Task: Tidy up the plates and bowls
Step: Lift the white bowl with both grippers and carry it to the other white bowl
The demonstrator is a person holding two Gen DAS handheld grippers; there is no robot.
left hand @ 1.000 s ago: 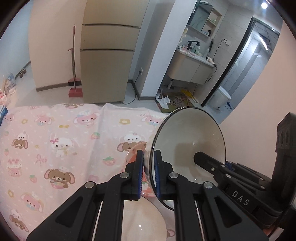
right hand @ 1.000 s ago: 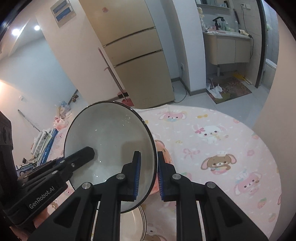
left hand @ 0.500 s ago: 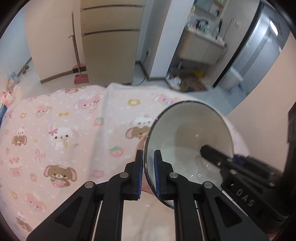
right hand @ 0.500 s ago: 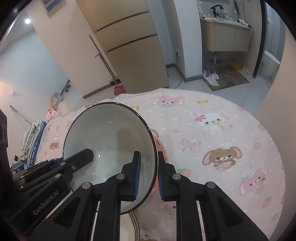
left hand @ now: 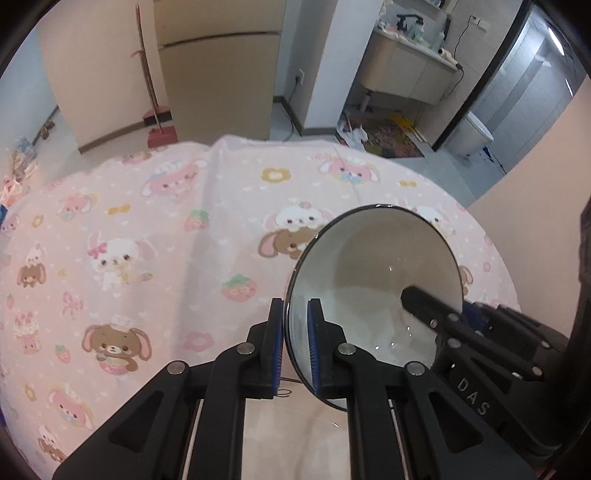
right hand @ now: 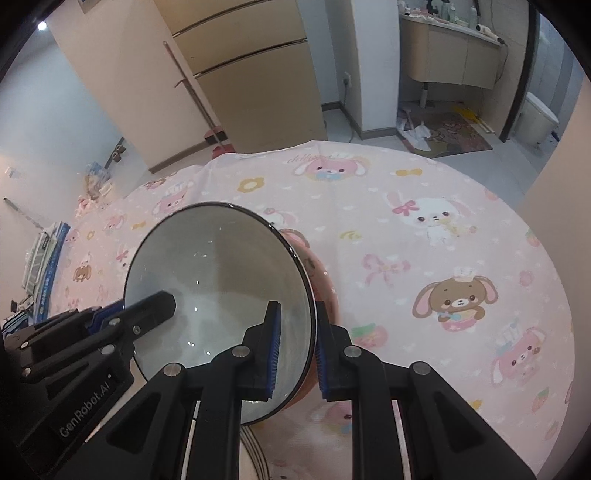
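Basically both grippers clamp one glossy white ceramic bowl with a dark rim — left gripper and right gripper pinch opposite rim edges, sharing the load over the pale plate below — likely stacking.

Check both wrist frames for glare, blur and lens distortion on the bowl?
Left wrist: bowl sharp, small specular glints inside, fisheye bends the fridge and tablecloth edge, dark vignette at corners. Right wrist: same bowl, similar glints, no motion blur, a ceiling light flares top left; left gripper and right gripper crisp.
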